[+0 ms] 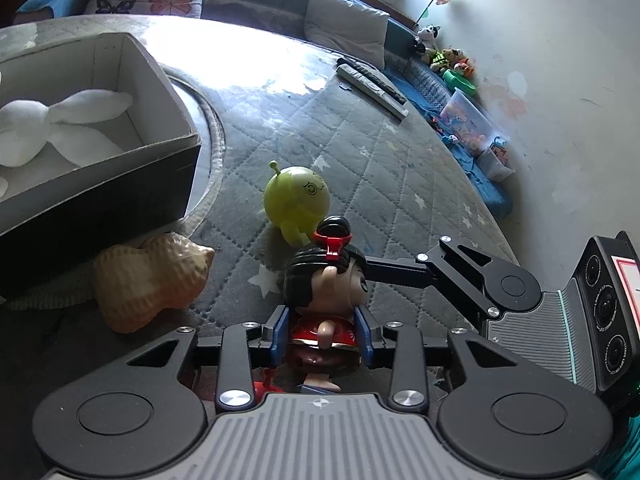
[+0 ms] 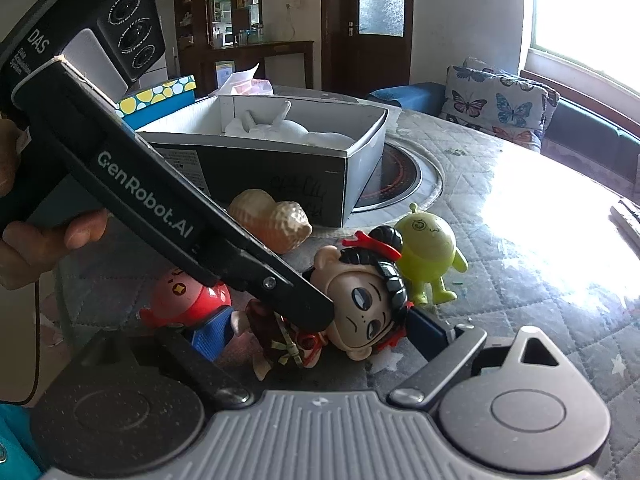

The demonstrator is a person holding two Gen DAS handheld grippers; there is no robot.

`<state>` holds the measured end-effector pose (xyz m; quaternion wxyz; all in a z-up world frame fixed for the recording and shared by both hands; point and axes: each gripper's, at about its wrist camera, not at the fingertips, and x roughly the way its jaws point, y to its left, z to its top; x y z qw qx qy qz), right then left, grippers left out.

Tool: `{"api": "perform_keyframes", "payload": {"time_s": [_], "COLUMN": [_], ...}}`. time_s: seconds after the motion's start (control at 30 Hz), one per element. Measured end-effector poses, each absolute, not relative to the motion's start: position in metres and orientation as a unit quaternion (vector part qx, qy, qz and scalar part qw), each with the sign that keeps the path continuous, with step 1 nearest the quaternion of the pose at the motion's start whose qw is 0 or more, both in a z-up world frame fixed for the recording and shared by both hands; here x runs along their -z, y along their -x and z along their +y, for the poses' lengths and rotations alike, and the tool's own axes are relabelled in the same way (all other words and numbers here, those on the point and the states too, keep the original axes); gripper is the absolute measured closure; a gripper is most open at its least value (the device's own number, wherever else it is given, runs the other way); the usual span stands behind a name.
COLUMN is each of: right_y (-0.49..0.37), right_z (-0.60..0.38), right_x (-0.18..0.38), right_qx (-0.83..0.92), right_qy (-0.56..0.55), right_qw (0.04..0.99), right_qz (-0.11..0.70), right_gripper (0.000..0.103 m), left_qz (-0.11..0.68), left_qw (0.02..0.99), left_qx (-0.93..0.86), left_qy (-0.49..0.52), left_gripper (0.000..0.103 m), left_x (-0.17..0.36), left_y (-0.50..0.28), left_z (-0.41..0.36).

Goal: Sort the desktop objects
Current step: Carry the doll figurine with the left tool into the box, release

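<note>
Dolls and toys lie scattered on our quilted bench (image 1: 400, 152), and the one in hand is the black-haired doll (image 1: 326, 280) in the red dress. Our left claw (image 1: 325, 334) is closed on it, the blue pads pressing either side of its waist. In the right wrist view the doll (image 2: 360, 308) lies on its side on the bench, face toward that camera. Its long axis runs roughly along the left claw's reach, head and red hair bow pointing away from the left claw toward the green alien toy (image 1: 298, 200), feet back toward the claw's body.

Our right claw (image 2: 430, 336) sits just beside the doll's head. Its left finger is hidden behind the left tool, so we cannot tell how wide it stands or whether it holds anything.

The grip is low on the body while the big head overhangs, so we judge the doll could pivot between the pads or slip out when lifted. The two tools are crowded and could knock each other. The alien stands just beyond the head, the shell-like toy (image 1: 152, 280) lies near the box (image 1: 168, 160), and a red and blue figure (image 2: 192, 304) is close by; a careless swing could push any of them. The box already holds a white plush (image 1: 60, 124).
</note>
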<state>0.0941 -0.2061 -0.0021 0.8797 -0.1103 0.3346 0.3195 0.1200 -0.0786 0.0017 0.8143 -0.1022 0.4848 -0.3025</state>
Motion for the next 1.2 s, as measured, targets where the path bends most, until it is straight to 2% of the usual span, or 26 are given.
{"api": "perform_keyframes", "payload": {"time_s": [0.33,0.7,0.9,1.2], "right_y": [-0.092,-0.131,-0.164,-0.219], "right_z": [-0.193,-0.129,-0.094,-0.064], "right_x": [-0.026,-0.075,-0.082,-0.054], "right_qx": [-0.314,-0.352,-0.369,-0.386], "right_qy": [0.131,0.184,0.207,0.221], "right_qw": [0.89,0.886,0.876,0.852], "right_qz": [0.302,0.239,0.23,0.277], "right_gripper": [0.01,0.01,0.01,0.01], "left_qz": [0.438,0.364,0.357,0.394], "left_qw": [0.841,0.886,0.892,0.873], "left_qx": [0.296,0.253,0.23,0.218], "left_qy": [0.116,0.136,0.153,0.188], "left_gripper": [0.066,0.065,0.065,0.066], "left_x": [-0.032,-0.08,-0.081,-0.046], "left_y": [-0.115,-0.123,-0.152,-0.203], "left_z": [-0.056,0.0,0.03,0.057]}}
